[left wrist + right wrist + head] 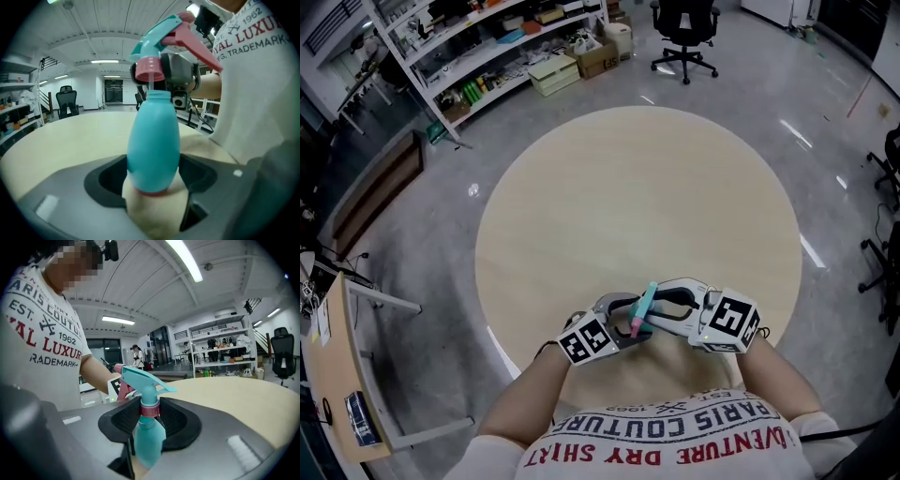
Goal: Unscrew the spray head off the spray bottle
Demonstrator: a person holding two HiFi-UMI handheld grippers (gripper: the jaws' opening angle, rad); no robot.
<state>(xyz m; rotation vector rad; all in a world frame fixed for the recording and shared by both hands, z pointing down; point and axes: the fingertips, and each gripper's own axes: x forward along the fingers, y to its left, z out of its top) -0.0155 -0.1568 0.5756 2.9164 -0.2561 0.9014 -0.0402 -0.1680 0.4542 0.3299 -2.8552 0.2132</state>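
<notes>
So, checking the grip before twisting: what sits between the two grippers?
The spray bottle: left gripper clamps its body, right gripper its pink collar. Nothing else there, per head view.

Your head view looks steeply down; your gripper views face each other closely, sharing spray bottle (153, 140) and spray head (157, 33) mid-frame.

Long white ceiling strip lamps (185, 261) give bright, even light with streaky glare on the glossy grey floor (797, 136) at upper right, while both gripper views bow, darken at the corners and blur nearest the lens.
</notes>
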